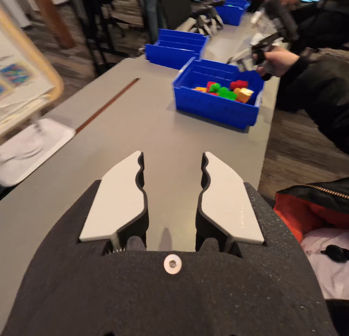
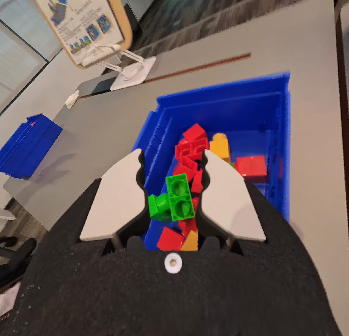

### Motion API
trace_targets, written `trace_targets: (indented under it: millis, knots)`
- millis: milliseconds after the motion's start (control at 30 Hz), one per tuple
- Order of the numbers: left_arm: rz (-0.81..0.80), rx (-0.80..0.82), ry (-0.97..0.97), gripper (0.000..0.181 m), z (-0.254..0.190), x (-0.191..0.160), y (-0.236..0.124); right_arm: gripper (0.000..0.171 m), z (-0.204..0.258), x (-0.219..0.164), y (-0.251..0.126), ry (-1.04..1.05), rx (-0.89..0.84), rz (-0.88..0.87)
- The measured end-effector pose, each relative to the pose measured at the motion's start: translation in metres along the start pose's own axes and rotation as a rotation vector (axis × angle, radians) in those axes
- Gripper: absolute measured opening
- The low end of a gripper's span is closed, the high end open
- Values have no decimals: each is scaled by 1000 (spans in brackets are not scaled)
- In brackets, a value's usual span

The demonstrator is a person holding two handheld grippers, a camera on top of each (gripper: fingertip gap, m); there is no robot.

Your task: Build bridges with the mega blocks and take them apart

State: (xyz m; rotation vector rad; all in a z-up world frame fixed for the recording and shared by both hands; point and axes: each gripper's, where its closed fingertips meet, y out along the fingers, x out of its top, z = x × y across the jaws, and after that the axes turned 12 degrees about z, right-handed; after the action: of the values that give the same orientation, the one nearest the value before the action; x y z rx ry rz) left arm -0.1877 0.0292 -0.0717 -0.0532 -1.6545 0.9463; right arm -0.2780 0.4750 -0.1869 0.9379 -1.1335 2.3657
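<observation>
Presently poised above blue bin (image 2: 222,92), right gripper (image 2: 172,153) spread, empty. Advise dropping squarely astride green block (image 2: 180,196) at 6 o'clock. Left gripper (image 1: 172,154) likewise released, idle.

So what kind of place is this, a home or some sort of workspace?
Most likely a workspace or lab set up for recording tasks, not a home. Long grey tables hold several blue storage bins, one full of toy blocks, and an instruction board on a stand sits nearby.
</observation>
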Motion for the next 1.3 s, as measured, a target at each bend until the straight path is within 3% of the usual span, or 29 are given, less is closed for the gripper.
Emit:
trace_targets:
  millis: [100,233,400,533,700,867,1100,1267,1300]
  knots:
    - [-16,197,-90,57,55,-44,-79,56,40,15,-14,-128,20,-96]
    - [66,377,-202,54,114,-130,-168,55,112,23,-18,-296,98,-180]
    - [280,530,-196,56,169,-237,-216,56,179,18,13,-405,191,-133]
    - [416,539,-83,52,204,-282,-206,56,219,17,40,-414,266,-96]
    - [569,450,66,48,239,-308,-166,55,253,10,68,-402,308,-45]
    - [650,382,160,47,265,-318,-136,55,272,1,78,-411,281,0]
    - [731,266,223,46,270,-330,-114,54,282,2,80,-414,247,22]
    - [804,236,212,55,272,-345,-102,54,282,5,89,-408,247,38]
    - [794,248,224,50,273,-343,-101,54,282,4,92,-407,251,46]
